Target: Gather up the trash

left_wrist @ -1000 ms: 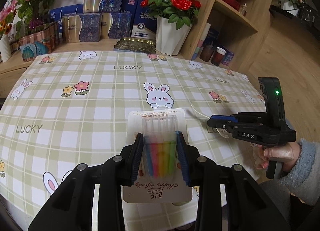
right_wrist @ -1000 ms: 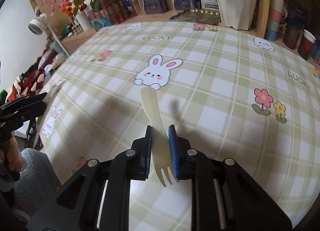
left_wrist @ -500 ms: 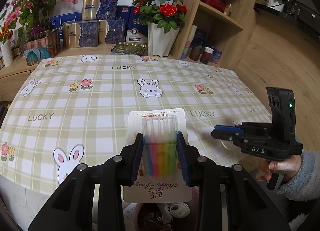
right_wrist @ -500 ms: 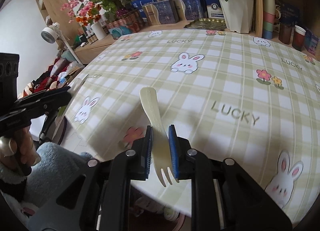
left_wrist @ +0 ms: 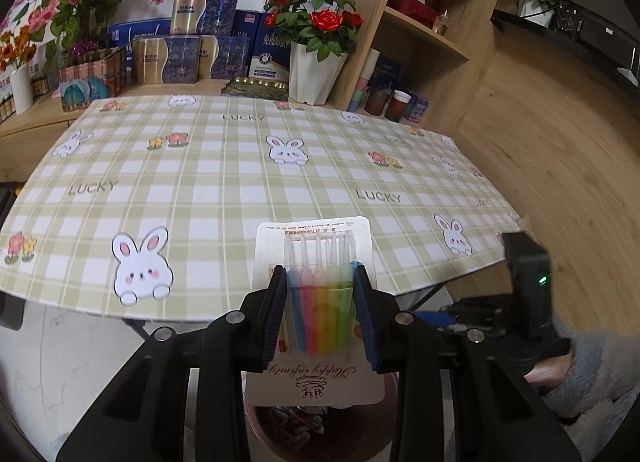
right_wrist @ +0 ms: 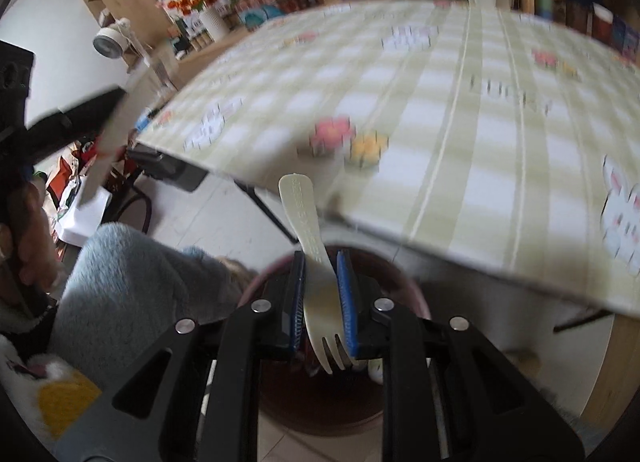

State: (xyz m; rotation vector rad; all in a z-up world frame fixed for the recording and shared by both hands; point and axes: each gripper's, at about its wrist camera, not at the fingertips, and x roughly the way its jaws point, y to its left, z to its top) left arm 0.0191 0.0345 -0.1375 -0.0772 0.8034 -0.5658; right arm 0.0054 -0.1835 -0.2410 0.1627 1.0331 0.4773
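Note:
My left gripper (left_wrist: pixel 321 312) is shut on a white card pack of rainbow candles (left_wrist: pixel 320 302) and holds it past the table's near edge, above a dark red trash bin (left_wrist: pixel 320 434) on the floor. My right gripper (right_wrist: pixel 322 304) is shut on a cream plastic fork (right_wrist: pixel 310 246), tines toward the camera, held over the same bin (right_wrist: pixel 412 294). The right gripper also shows in the left wrist view (left_wrist: pixel 436 317) at lower right. The left gripper shows blurred at the left edge of the right wrist view (right_wrist: pixel 120 94).
The table with the green checked bunny cloth (left_wrist: pixel 224 182) lies ahead, its edge overhanging the bin (right_wrist: pixel 440 134). Behind it stand gift boxes (left_wrist: pixel 188 46), a rose pot (left_wrist: pixel 316 70) and a wooden shelf (left_wrist: pixel 432 34). A blue fleece sleeve (right_wrist: pixel 132 282) is beside the right gripper.
Both grippers have pulled back off the table and dropped below its edge with their items still held. The bin has come into view beneath them.

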